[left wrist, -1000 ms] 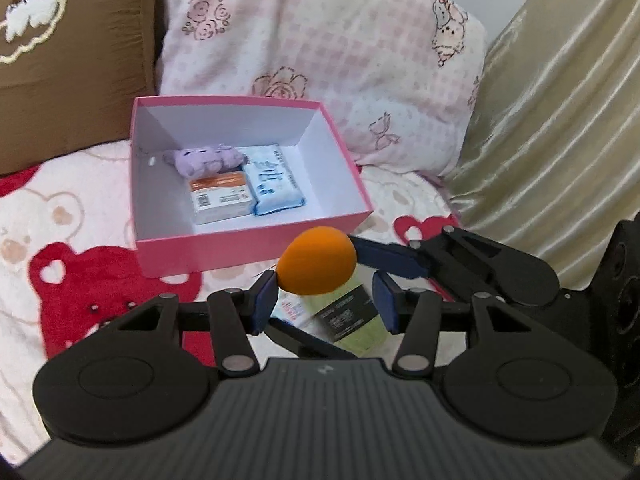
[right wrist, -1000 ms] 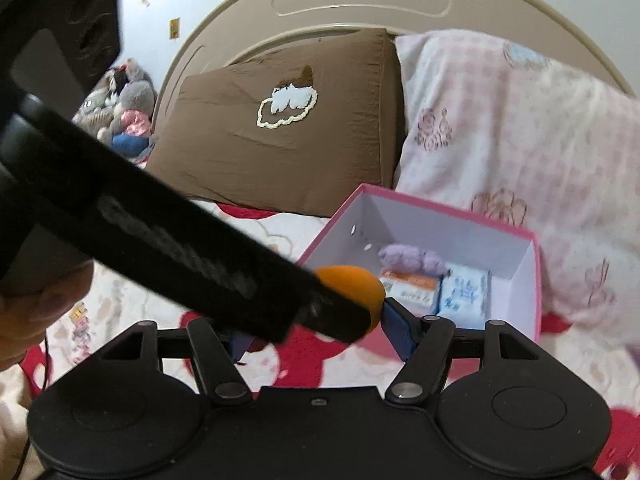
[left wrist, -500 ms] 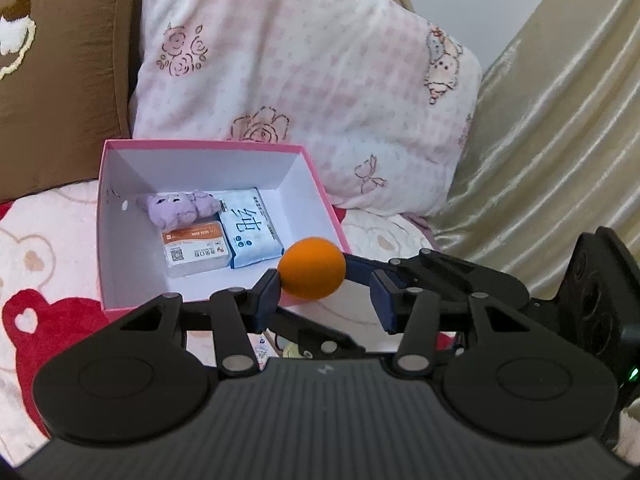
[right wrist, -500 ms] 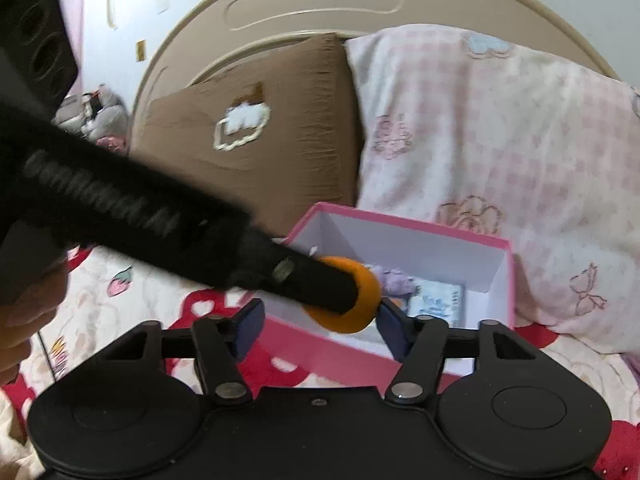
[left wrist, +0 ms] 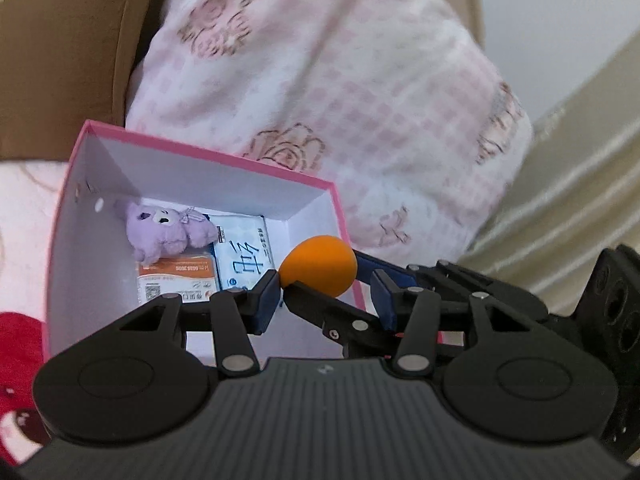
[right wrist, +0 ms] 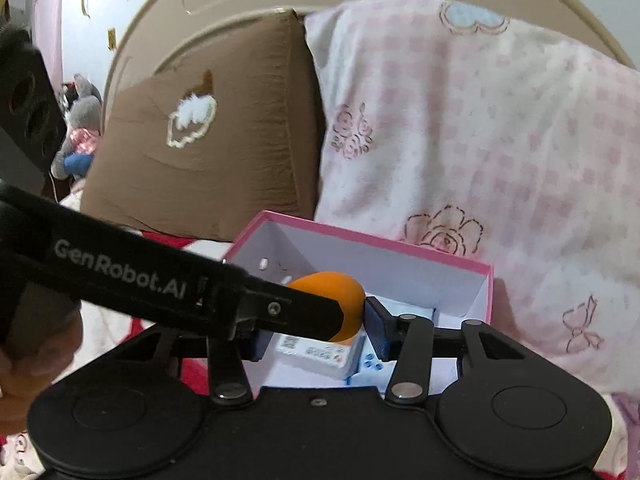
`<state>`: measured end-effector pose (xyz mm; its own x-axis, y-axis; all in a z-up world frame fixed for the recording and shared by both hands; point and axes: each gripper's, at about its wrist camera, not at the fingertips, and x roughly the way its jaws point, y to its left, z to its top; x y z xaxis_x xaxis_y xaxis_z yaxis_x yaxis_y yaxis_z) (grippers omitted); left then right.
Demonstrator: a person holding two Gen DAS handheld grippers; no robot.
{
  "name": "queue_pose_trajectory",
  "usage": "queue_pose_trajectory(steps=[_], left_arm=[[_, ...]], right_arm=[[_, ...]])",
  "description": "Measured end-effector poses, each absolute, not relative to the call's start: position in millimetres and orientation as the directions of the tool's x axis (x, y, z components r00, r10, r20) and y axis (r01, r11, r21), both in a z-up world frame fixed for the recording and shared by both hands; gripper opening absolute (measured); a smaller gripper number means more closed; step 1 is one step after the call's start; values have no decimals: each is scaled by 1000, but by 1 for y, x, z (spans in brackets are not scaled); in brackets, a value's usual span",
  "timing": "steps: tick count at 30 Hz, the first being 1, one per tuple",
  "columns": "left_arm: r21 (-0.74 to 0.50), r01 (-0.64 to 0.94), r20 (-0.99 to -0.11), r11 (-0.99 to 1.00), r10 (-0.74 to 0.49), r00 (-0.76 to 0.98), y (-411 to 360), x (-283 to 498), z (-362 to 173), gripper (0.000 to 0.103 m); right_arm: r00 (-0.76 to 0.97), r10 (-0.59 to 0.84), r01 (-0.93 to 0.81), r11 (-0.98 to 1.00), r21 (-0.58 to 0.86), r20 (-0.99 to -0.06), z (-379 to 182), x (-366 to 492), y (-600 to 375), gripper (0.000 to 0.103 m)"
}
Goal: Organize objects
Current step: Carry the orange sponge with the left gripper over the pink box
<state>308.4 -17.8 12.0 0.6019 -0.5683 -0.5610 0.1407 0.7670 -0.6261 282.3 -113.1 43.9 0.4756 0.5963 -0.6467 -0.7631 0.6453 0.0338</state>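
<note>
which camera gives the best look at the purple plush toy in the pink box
The left wrist view: the purple plush toy lies in plain sight in the pink box, resting on an orange packet. In the right wrist view the orange sponge and the left gripper's finger hide it.

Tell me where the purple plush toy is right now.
In the left wrist view, the purple plush toy lies inside the pink box, toward its far left corner, partly on the orange-and-white packet.

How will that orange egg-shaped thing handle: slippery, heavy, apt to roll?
The orange egg-shaped thing looks matte, so probably grippy, not slippery. Rounded, it would likely roll if set down, though the walls of the pink box should stop it. Small, so probably light.
</note>
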Motion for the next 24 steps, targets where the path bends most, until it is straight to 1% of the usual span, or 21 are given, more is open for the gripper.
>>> queue_pose_trajectory(steps=[5, 9, 12, 18, 22, 24], left_arm=[[-647, 86, -573, 758, -557, 601, -24, 346, -10, 47], [-646, 58, -587, 761, -544, 599, -22, 364, -23, 47], [-652, 35, -601, 757, -544, 586, -22, 376, -37, 47], [-667, -4, -618, 745, -550, 562, -23, 392, -63, 47], [-665, -31, -632, 746, -540, 556, -26, 401, -76, 46], [-668, -46, -634, 743, -535, 558, -27, 404, -80, 46]], right_arm=[[429, 568, -761, 646, 57, -702, 26, 326, -102, 53], [400, 557, -768, 637, 65, -728, 13, 350, -94, 53], [388, 526, -778, 627, 36, -757, 1, 362, -86, 51], [374, 495, -769, 639, 37, -784, -22, 379, -83, 51], [356, 480, -747, 661, 64, -802, -37, 392, -80, 51], [366, 465, -742, 669, 49, -806, -42, 396, -77, 51]])
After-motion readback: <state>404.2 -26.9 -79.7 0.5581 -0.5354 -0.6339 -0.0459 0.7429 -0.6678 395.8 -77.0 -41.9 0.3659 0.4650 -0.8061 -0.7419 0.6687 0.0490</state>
